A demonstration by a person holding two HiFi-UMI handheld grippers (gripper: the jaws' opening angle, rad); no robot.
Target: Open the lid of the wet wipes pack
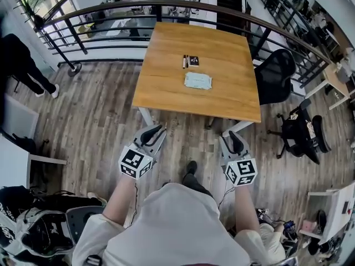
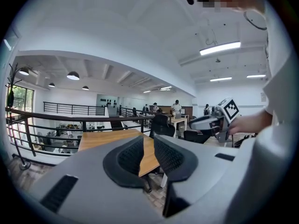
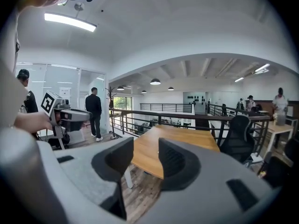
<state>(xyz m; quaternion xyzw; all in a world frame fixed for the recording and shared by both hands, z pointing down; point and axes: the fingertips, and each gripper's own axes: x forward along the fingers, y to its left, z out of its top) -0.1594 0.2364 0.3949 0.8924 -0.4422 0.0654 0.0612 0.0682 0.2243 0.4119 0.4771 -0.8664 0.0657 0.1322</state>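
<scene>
On the wooden table (image 1: 166, 87) the wet wipes pack (image 1: 198, 81) lies flat at about the middle of the top, a little nearer the near edge than the far one; it is too small in the head view to tell how its lid sits. Just beyond it, toward the far edge, two pens (image 1: 185, 61) lie side by side with a small dark card (image 1: 194, 60) next to them on the right. Both grippers hang over the plank floor (image 1: 100, 115), short of the table's near edge and well apart from the pack. The left gripper (image 1: 156, 132) is in front of the near left corner, its fingers parted by only a narrow gap with nothing in it. The right gripper (image 1: 234, 139) is just before the near right corner, its fingers spread wide and empty. A black office chair (image 1: 275, 73) stands at the table's right edge, and a dark railing (image 1: 111, 16) curves behind the far edge.
</scene>
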